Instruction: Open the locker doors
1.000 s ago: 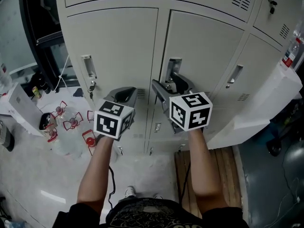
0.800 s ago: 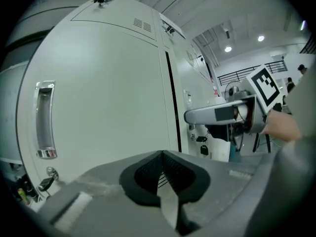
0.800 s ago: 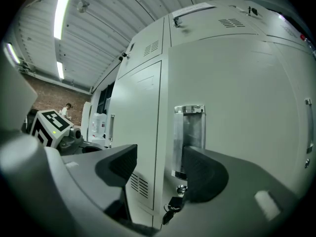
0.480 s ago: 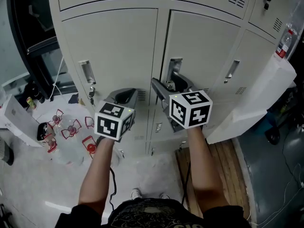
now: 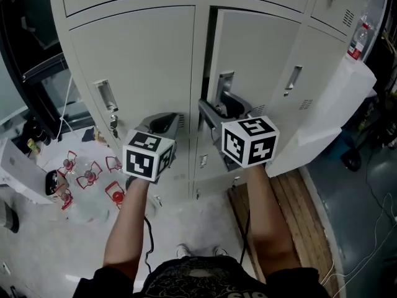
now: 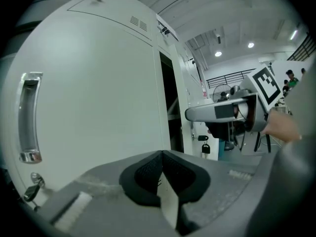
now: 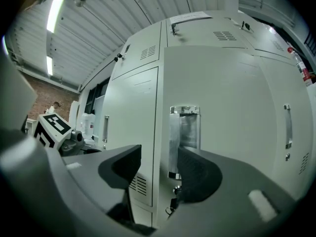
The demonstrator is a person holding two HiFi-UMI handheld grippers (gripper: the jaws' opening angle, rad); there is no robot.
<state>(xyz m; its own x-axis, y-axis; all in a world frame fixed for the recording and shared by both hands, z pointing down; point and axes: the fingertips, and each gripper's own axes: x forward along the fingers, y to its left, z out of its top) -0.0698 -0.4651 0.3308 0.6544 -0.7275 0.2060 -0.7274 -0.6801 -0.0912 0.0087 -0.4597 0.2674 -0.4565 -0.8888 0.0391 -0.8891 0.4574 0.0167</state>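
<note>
Grey-white steel lockers, task underway. Nearest: both forearms reach straight fwd from the body, roughly parallel, and each marker cube tops its gripper facing the head cam.

The left gripper (image 5: pixel 162 123) sits low, tipped slightly down, just in front of the left locker door (image 5: pixel 136 61). Its jaws are together w/ nothing btwn them and touch nothing. It looks parked there, prob. to stay clear of the neighbouring door's swing.

The right gripper (image 5: pixel 220 107) is approx level and pushed in at the handle (image 5: pixel 224 85) of the middle locker door (image 5: pixel 260 54). Its jaws are apart and have just been closing, w/ the handle strip btwn them. The right pad overlaps the strip's lower edge, but a gap shows on the left pad's side, so no clamp yet afaict. Why there: the handle is the only pull point, so the gripper straddles it to pinch or hook it.

The middle door is already ajar. A dark gap runs along its left edge, visible in the head view and the left gripper view. Most of the swing looks undone.

Further out, the left door is shut and its own handle (image 5: pixel 105 95) is untouched. The third door (image 5: pixel 310 61) to the right is shut too.
</note>
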